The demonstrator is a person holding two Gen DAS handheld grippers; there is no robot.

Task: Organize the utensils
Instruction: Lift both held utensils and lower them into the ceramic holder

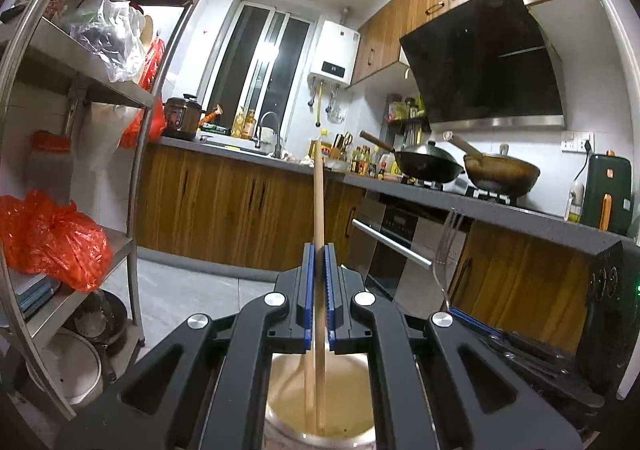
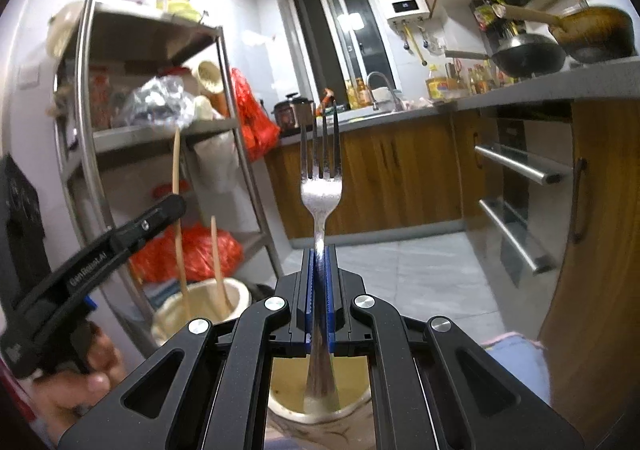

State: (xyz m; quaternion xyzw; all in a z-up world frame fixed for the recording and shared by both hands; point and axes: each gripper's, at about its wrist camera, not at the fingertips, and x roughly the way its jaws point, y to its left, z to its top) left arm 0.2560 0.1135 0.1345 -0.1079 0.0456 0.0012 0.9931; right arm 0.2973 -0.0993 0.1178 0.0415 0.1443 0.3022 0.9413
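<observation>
My left gripper [image 1: 319, 250] is shut on an upright wooden chopstick [image 1: 318, 202]. Its lower end reaches into a cream holder [image 1: 352, 422] below the jaws, where a second chopstick [image 1: 309, 382] leans. My right gripper [image 2: 320, 250] is shut on the handle of a steel fork [image 2: 322, 190], tines up. The handle's end hangs over another cream holder [image 2: 280, 406]. In the right wrist view the left gripper [image 2: 174, 206] stands at the left, holding its chopstick [image 2: 176, 166] above the chopstick holder [image 2: 240, 292]. A hand [image 2: 76, 386] grasps that gripper's handle. The fork [image 1: 446, 238] also shows at the right of the left wrist view.
A steel shelf rack [image 2: 236, 122] with red plastic bags [image 1: 56, 238] stands on the left. Wooden cabinets and a grey counter [image 1: 500, 210] carry two woks [image 1: 428, 164]. An oven with bar handles [image 2: 520, 166] sits at the right. A tiled floor [image 2: 420, 274] lies ahead.
</observation>
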